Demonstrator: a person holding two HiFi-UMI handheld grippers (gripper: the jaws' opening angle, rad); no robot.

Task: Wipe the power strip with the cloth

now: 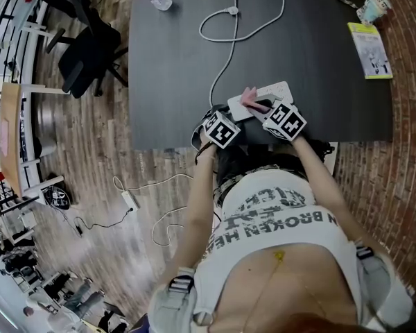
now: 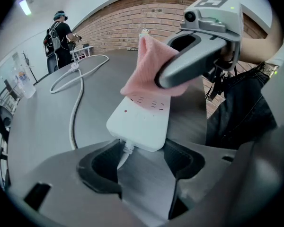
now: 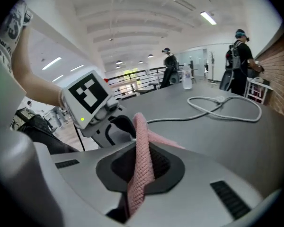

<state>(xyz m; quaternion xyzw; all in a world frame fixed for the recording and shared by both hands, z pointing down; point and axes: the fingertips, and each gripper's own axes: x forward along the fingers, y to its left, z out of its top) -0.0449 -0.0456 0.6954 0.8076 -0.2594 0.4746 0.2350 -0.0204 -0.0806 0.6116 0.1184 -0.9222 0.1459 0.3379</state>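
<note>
Squarely on the dark table [image 1: 319, 61] lies the white power strip [image 2: 142, 119], its cord [image 2: 75, 108] looping away beyond it. Over the strip's far half hangs the pink cloth [image 2: 149, 74], clamped between the right gripper's [image 3: 139, 162] jaws. At the strip's cord end sits the left gripper [image 2: 142, 150], jaws apart, gripping nothing.

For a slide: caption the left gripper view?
Open jaws of the left gripper frame the cord end of the power strip; the right gripper holds a pink cloth on it.
</note>
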